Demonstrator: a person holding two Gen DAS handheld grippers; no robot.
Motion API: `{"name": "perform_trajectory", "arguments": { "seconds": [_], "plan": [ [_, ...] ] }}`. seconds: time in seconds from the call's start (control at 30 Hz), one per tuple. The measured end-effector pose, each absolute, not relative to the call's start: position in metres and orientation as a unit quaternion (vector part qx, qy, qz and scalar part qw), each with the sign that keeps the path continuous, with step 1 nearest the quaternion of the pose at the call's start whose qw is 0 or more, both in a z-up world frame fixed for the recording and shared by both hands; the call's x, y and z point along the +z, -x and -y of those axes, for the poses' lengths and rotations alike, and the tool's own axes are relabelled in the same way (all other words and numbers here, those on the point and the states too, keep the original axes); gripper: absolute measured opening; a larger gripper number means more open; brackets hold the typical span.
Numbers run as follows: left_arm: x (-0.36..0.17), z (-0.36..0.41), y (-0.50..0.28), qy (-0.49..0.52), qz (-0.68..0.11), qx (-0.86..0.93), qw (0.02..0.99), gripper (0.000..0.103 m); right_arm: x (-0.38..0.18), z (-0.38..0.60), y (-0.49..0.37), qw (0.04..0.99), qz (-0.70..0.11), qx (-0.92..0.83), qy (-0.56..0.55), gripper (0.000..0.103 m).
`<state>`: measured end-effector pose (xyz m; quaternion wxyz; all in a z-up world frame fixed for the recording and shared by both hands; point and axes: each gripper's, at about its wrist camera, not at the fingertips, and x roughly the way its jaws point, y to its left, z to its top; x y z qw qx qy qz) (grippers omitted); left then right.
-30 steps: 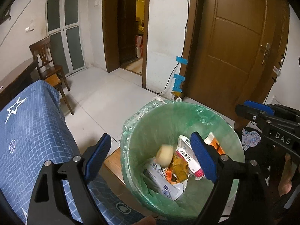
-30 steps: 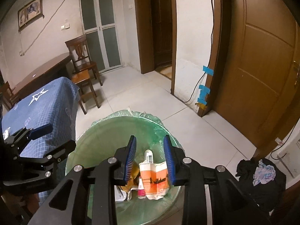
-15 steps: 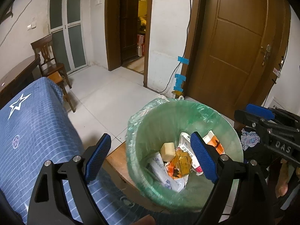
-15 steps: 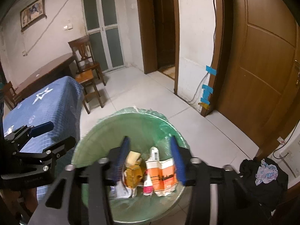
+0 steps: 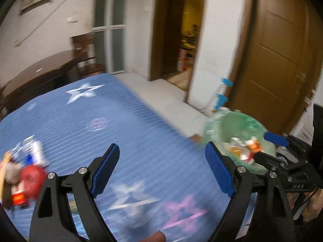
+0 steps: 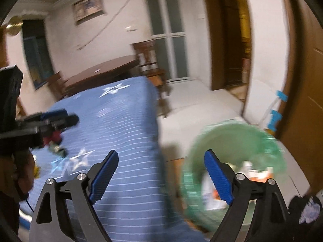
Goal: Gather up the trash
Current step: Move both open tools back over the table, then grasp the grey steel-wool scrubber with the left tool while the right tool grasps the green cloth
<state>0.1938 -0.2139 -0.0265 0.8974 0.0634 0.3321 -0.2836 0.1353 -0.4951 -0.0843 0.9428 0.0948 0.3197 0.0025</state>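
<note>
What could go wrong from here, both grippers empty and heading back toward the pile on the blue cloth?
1. The leftover trash sits near the blue cloth's edge; a fast approach could knock pieces off.
2. The green bin stands close beside the table; the right gripper, jaws opening and empty, might clip its rim.
3. The left gripper could snag the cloth.

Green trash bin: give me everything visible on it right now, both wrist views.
The trash bin is a round, open-topped pail lined with a translucent green plastic bag whose crinkled edge folds over the rim. It stands upright on the pale tiled floor beside the corner of the blue star-print tablecloth, near the brown door. Inside lie white and orange wrappers, blurred. In both views it is motion-smeared. Neither gripper touches it, and nothing is between either one's fingers.
</note>
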Motion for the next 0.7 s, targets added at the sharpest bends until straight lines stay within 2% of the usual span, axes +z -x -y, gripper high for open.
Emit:
{"name": "perform_trajectory", "arguments": {
  "seconds": [0.2, 0.37, 0.47, 0.7],
  "plan": [
    [-0.026, 0.071, -0.233, -0.013, -0.361, -0.168, 0.917, 0.083, -0.097, 0.424, -0.158, 0.934, -0.341, 0.063, -0.086, 0.088],
    [-0.049, -0.028, -0.267, 0.049, -0.412, -0.088, 0.906, 0.083, -0.1, 0.38, -0.179, 0.93, -0.347, 0.101, -0.071, 0.089],
    [-0.066, -0.056, -0.278, 0.077, -0.431, -0.067, 0.896, 0.083, -0.102, 0.358, -0.193, 0.927, -0.349, 0.118, -0.067, 0.09],
    [-0.087, -0.055, -0.301, 0.063, -0.446, -0.054, 0.891, 0.08, -0.103, 0.337, -0.213, 0.923, -0.356, 0.139, -0.055, 0.09]
  ]
}}
